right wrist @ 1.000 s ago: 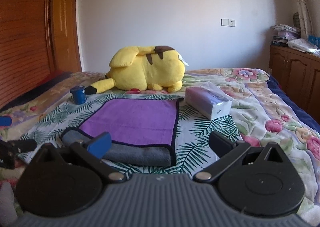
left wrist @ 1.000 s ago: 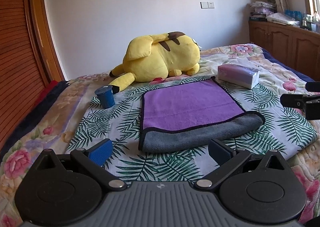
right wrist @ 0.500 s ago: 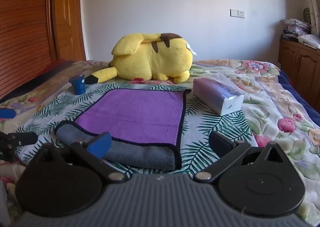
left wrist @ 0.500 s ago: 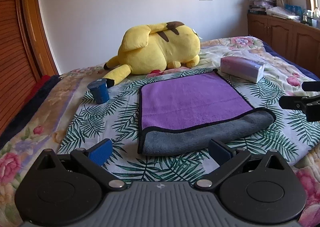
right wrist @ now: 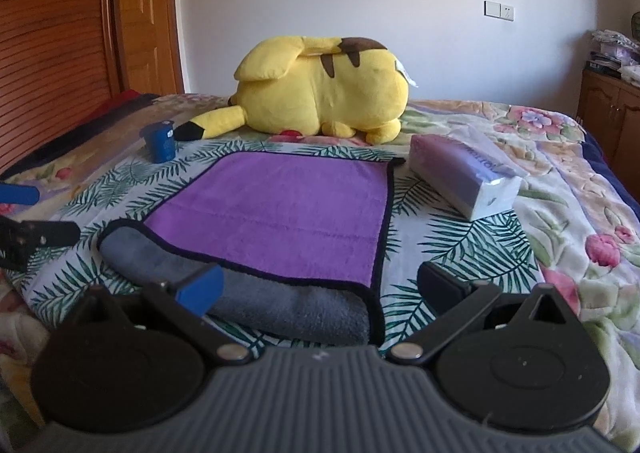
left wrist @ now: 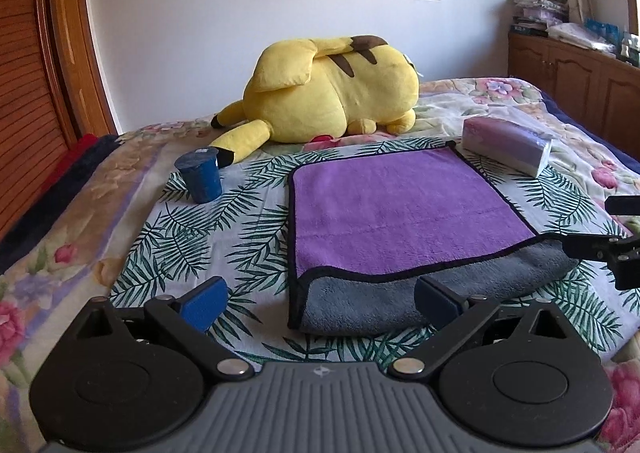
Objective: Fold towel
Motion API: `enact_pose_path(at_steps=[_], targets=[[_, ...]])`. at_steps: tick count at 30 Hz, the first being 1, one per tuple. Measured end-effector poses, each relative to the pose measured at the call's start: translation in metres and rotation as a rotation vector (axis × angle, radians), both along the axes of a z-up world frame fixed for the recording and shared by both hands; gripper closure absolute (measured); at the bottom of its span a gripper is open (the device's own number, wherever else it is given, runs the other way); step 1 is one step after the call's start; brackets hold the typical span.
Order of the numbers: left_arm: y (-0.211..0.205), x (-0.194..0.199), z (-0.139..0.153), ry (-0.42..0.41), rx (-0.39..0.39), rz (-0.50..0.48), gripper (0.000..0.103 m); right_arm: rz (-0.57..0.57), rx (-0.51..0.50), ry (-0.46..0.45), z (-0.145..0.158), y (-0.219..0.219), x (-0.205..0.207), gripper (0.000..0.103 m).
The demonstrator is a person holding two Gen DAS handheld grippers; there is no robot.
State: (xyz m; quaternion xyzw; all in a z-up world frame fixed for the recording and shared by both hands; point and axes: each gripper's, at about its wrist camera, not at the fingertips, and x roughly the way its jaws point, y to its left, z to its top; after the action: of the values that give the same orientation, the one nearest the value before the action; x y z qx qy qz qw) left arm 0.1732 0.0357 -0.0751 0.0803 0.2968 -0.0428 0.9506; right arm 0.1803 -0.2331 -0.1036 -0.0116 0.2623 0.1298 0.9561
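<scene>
A purple towel (left wrist: 400,213) with a grey underside and black trim lies flat on the bed, its near edge turned back to show grey. It also shows in the right wrist view (right wrist: 280,209). My left gripper (left wrist: 320,299) is open and empty, just short of the towel's near left corner. My right gripper (right wrist: 320,287) is open and empty, just short of the near right corner. Each gripper shows at the edge of the other's view: the right one (left wrist: 608,237) and the left one (right wrist: 28,221).
A large yellow plush toy (left wrist: 332,89) lies behind the towel. A blue cup (left wrist: 200,175) stands to the towel's left. A tissue pack (left wrist: 508,145) lies at its far right corner. Wooden slatted doors (left wrist: 24,93) stand left, a wooden cabinet (left wrist: 576,77) right.
Both grippers have moved forward and lower toward the towel's near edge. The towel looms larger in both views. Both stay open.
</scene>
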Motion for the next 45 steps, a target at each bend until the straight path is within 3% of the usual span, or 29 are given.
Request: enact_pose_path(at_steps=[11,14,18,25,45], targets=[[0.01,0.025,-0.009,0.042,-0.045,-0.012,0.011,0.011,0.008,0.039,-0.01,-0.003,0.018,0.001],[0.009,0.03,-0.012,0.042,-0.047,-0.029,0.011,0.014,0.006,0.051,-0.013,-0.003,0.022,0.011],[0.008,0.036,-0.016,0.039,-0.029,-0.038,0.011,0.01,0.007,0.073,-0.018,-0.005,0.028,0.012],[0.012,0.049,-0.026,0.057,-0.005,-0.051,0.024,0.016,0.009,0.103,-0.025,-0.005,0.039,0.014],[0.023,0.07,-0.049,0.159,-0.088,-0.059,0.052,0.037,0.041,0.225,-0.041,-0.01,0.055,0.035]])
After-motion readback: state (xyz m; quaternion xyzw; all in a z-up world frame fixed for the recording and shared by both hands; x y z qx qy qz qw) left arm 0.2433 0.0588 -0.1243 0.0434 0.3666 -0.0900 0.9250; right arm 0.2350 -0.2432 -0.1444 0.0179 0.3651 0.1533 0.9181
